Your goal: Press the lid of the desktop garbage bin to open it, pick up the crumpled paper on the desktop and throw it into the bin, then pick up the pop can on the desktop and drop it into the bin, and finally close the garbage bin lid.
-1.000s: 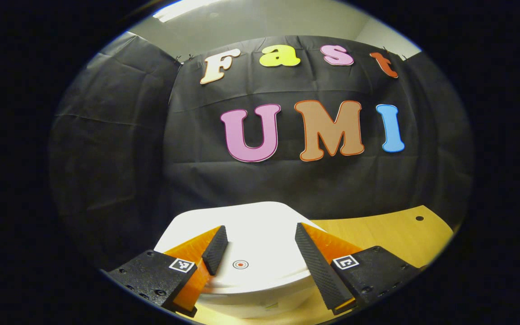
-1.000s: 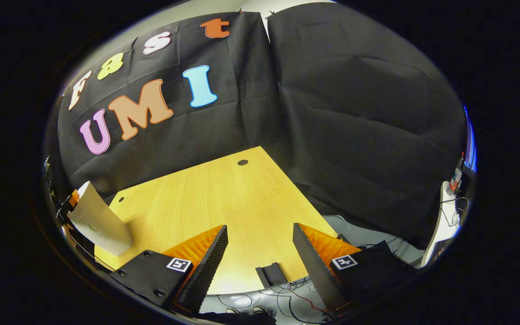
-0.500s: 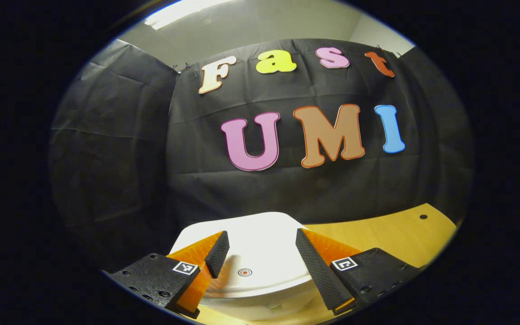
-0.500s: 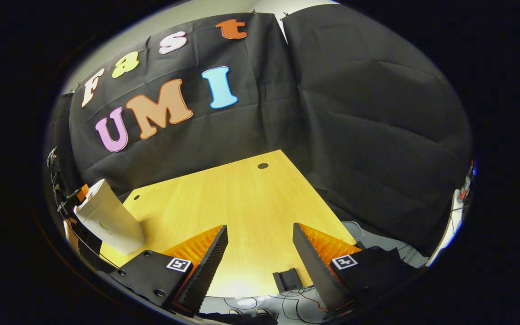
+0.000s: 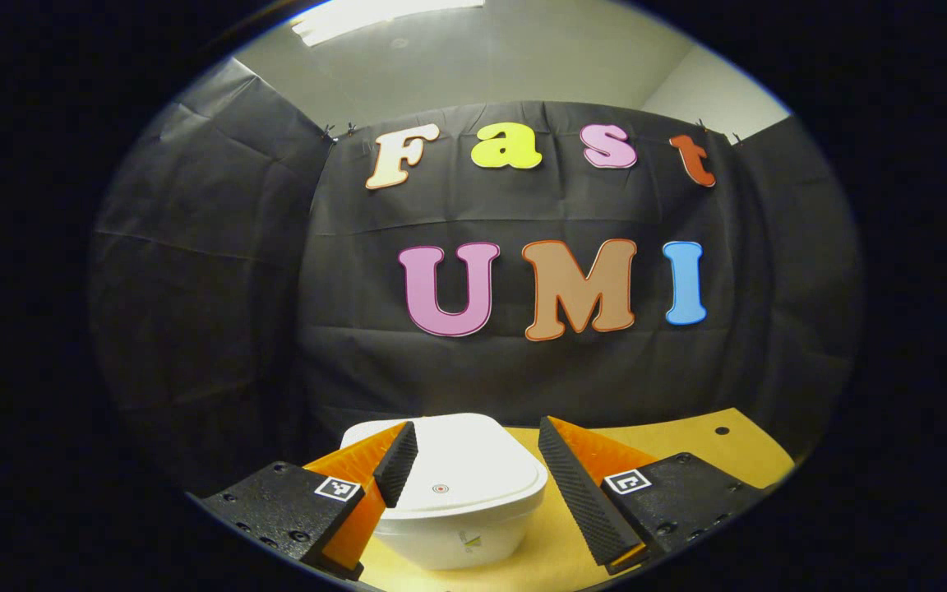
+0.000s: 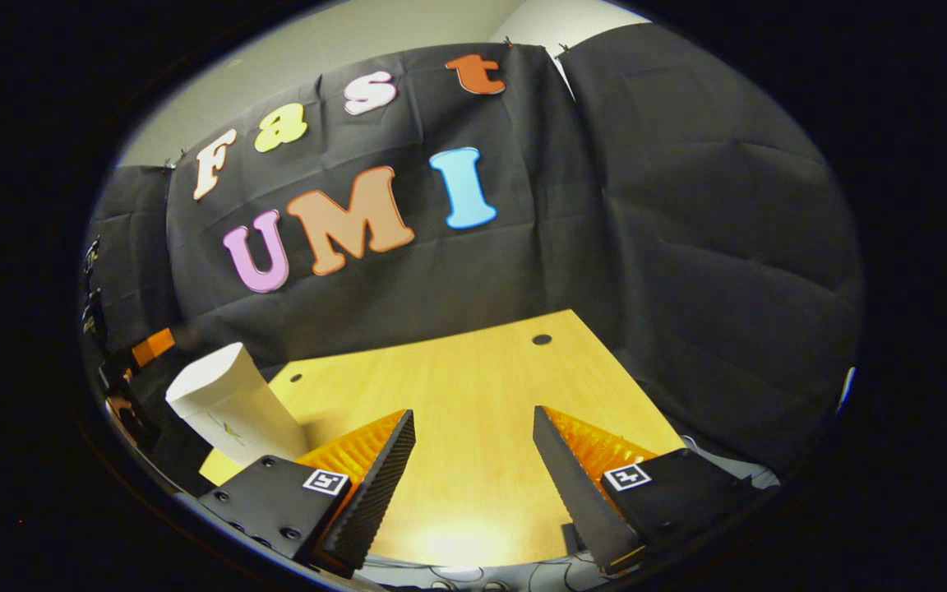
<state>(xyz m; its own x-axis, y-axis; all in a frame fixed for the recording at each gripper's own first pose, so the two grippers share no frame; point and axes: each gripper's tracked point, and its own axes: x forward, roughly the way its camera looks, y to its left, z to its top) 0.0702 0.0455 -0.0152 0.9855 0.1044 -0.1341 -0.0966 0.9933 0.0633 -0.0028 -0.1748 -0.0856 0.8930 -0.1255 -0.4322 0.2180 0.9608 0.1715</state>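
Observation:
The white desktop bin stands on the wooden table, its lid lying flat and shut, with a small red dot near the lid's front. My left gripper hovers open in front of and slightly above the lid, touching nothing. In the right gripper view the bin stands at the table's left end, and part of the left gripper shows behind it. My right gripper is open over the table's near edge with nothing between its fingers.
The tabletop has two small round holes, one at the back right and one near the bin. Black cloth walls close the booth behind and on both sides. Cables lie below the table's front edge.
My left gripper has drawn back from the bin, whose lid now looks smaller and farther off. The right gripper view has swung left, bringing more of the bin into sight.

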